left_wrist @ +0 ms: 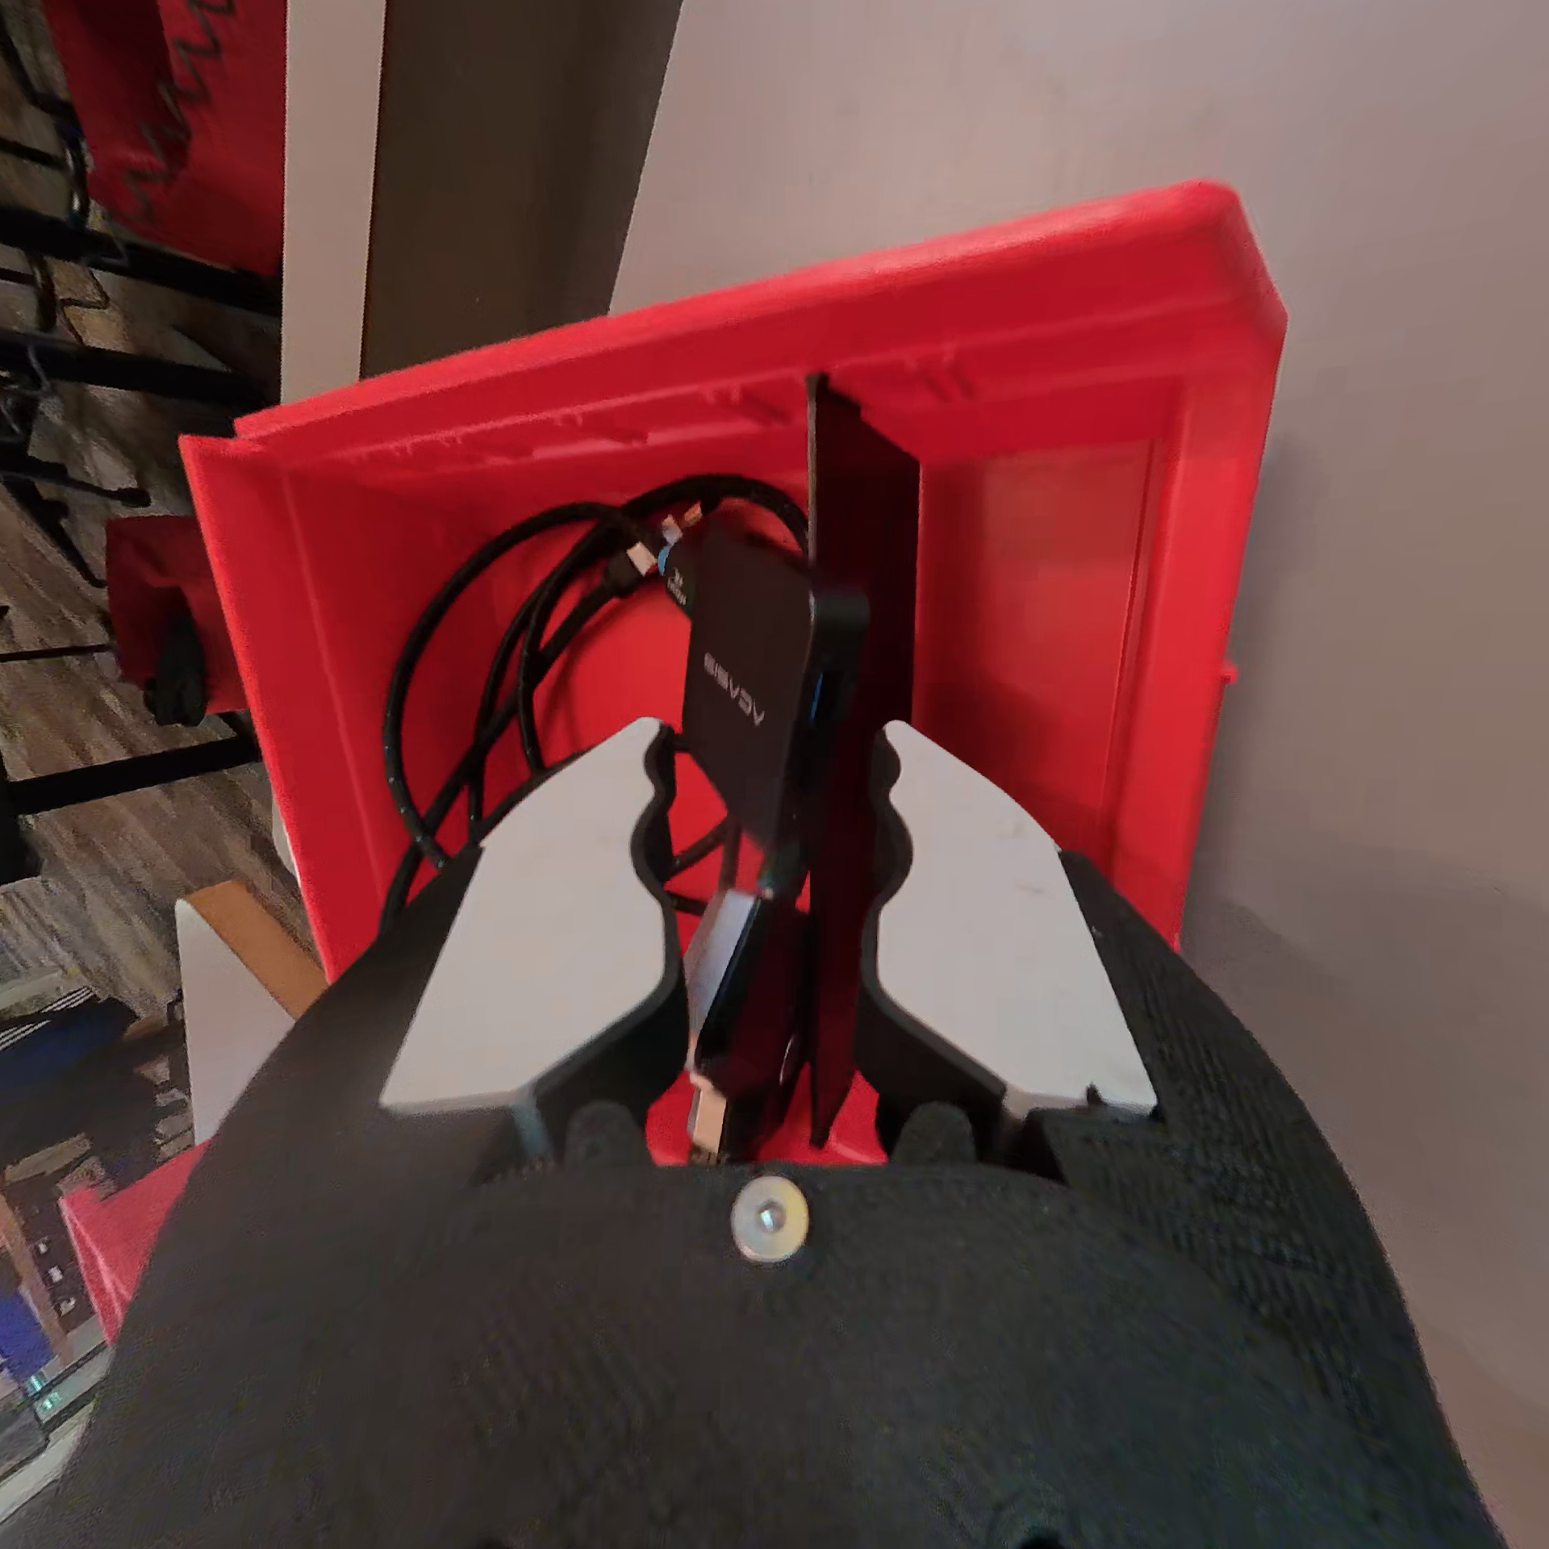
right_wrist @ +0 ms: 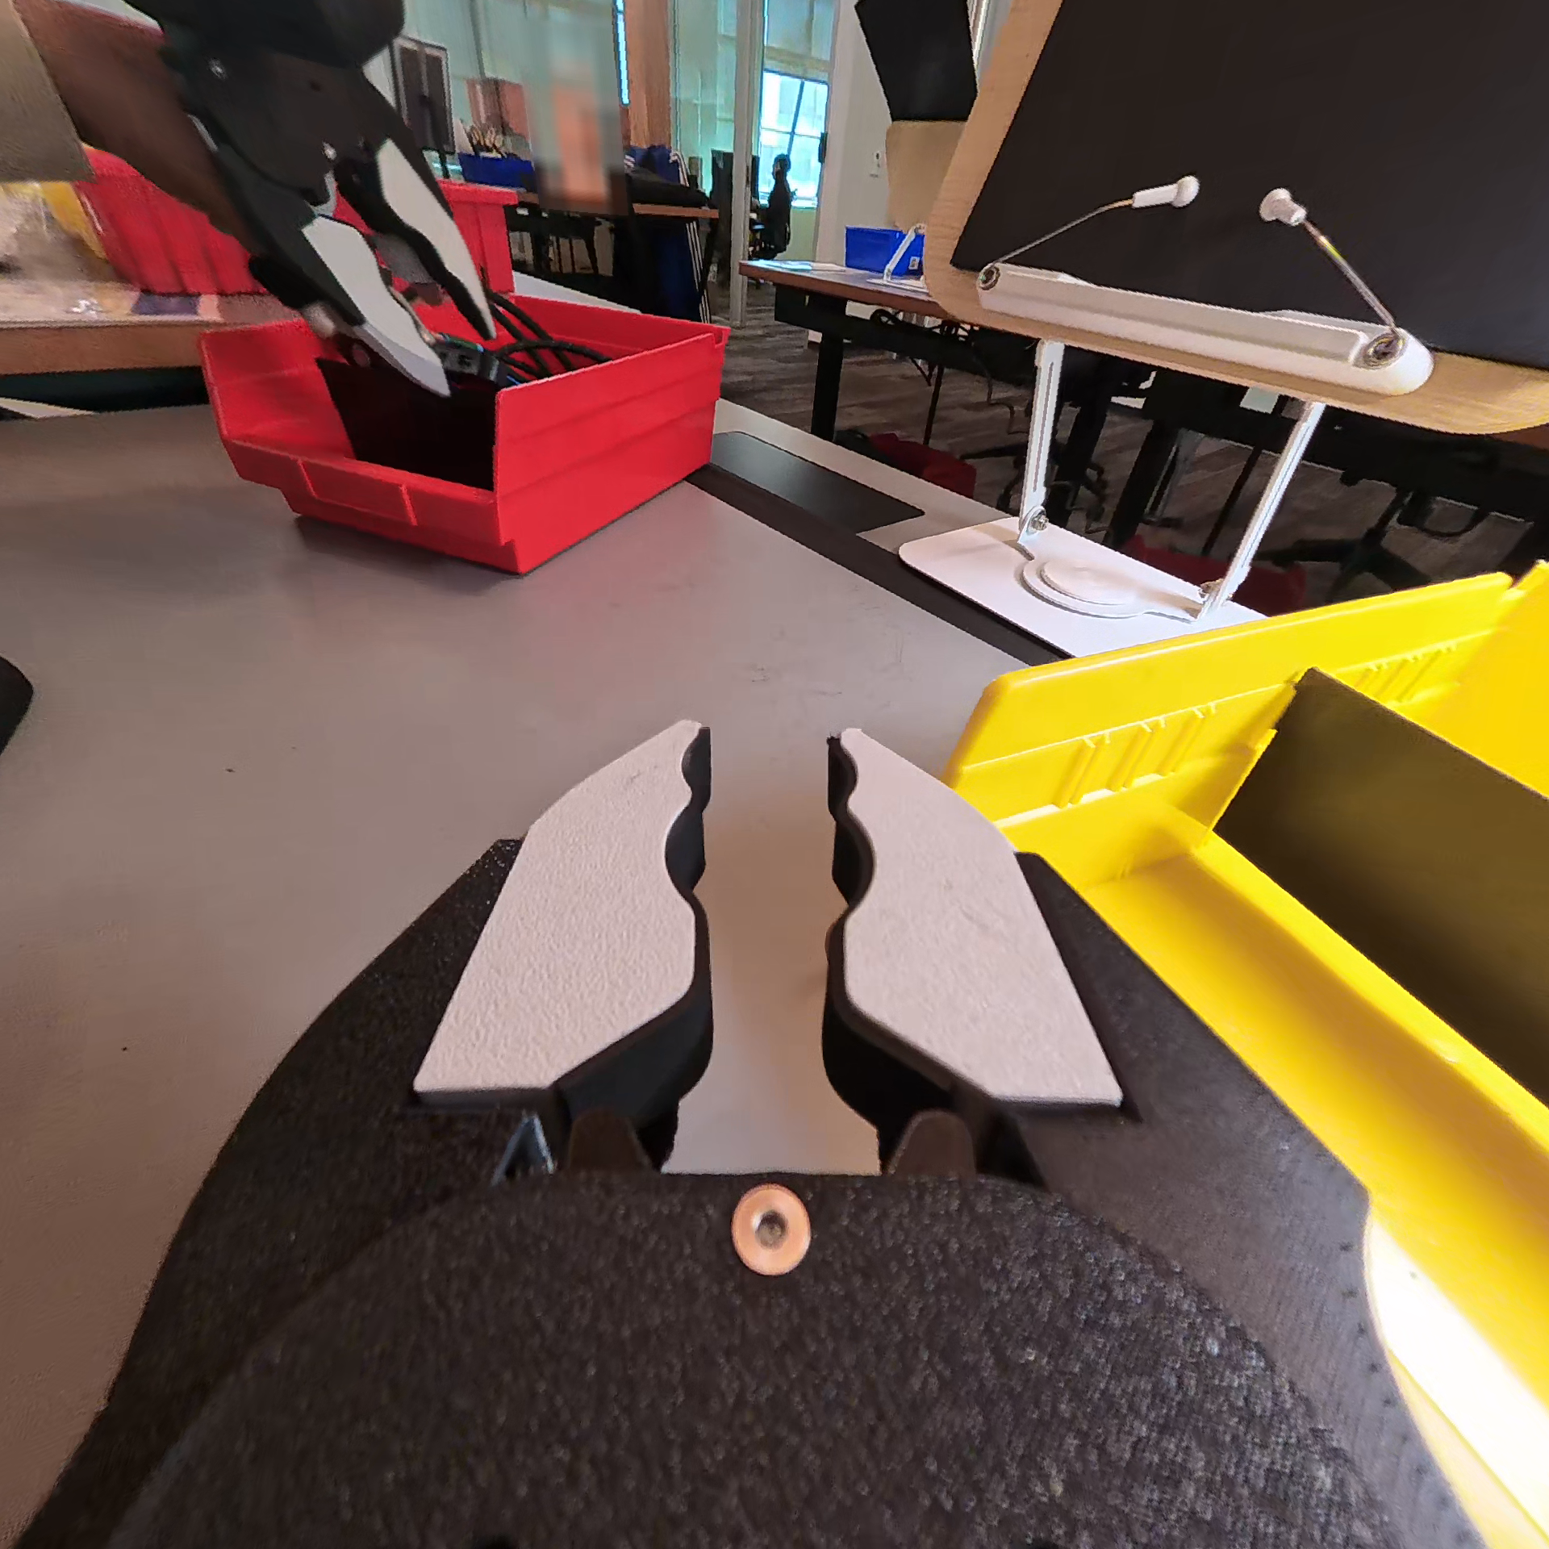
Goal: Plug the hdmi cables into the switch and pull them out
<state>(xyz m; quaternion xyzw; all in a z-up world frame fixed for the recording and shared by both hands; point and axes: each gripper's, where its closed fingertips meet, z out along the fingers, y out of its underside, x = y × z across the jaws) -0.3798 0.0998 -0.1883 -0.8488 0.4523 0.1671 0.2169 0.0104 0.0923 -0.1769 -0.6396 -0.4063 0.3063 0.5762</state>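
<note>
Left gripper [left_wrist: 771, 746] reaches down into the red bin [left_wrist: 536, 436], fingers spread either side of the black switch [left_wrist: 754, 670] and the dark divider [left_wrist: 863, 587], not clamped on anything. The switch leans against the divider, with black hdmi cables [left_wrist: 469, 662] coiled beside it in the same compartment. Right gripper [right_wrist: 769, 738] hovers low over the grey table [right_wrist: 335, 670], fingers parted and empty, just beside a yellow bin [right_wrist: 1173, 838].

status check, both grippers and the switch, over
Left hand-held gripper open over red bin, straddling switch and black divider. Right hand-held gripper open, empty, over table. Cables coiled behind switch.
</note>
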